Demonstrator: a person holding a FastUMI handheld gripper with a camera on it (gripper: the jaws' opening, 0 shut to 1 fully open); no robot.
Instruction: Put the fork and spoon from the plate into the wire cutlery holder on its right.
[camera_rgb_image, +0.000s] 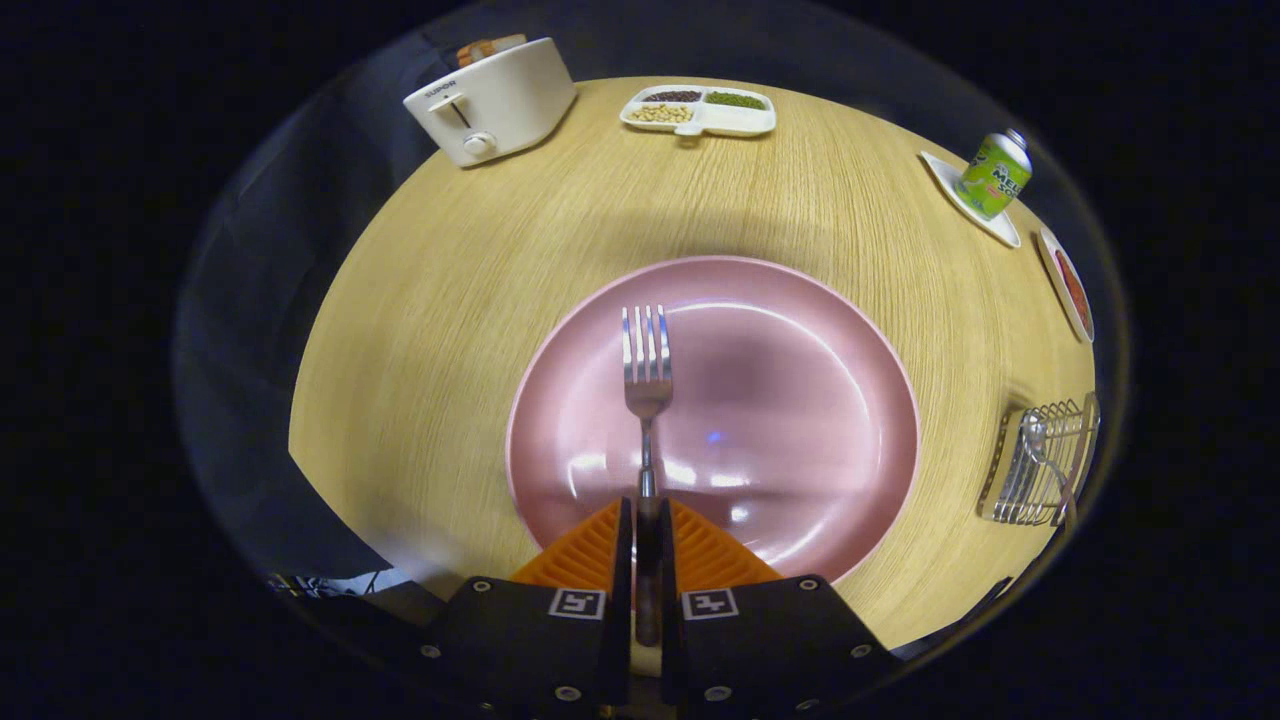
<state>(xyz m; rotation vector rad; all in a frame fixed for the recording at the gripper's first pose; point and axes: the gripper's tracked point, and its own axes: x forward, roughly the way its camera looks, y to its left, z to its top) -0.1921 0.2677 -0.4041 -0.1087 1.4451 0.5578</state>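
With jaws clamped on its handle, fork (647, 372) held by gripper (647, 520) above pink plate (800, 420); stiff, slippery metal. Wire cutlery holder (1040, 462) right of plate, possibly already containing spoon.

The fork (647, 375) is polished metal, its tines bright and mirror-like. The pink plate (800, 340) beneath it is smooth and glossy, throwing white highlights. The tabletop (480, 260) shows matt, light wood grain. The cutlery holder (1045, 462) is shiny metal wire. The toaster (492, 100) looks like smooth cream plastic.

The gripper (648, 530) pinches the fork handle between ribbed pads.
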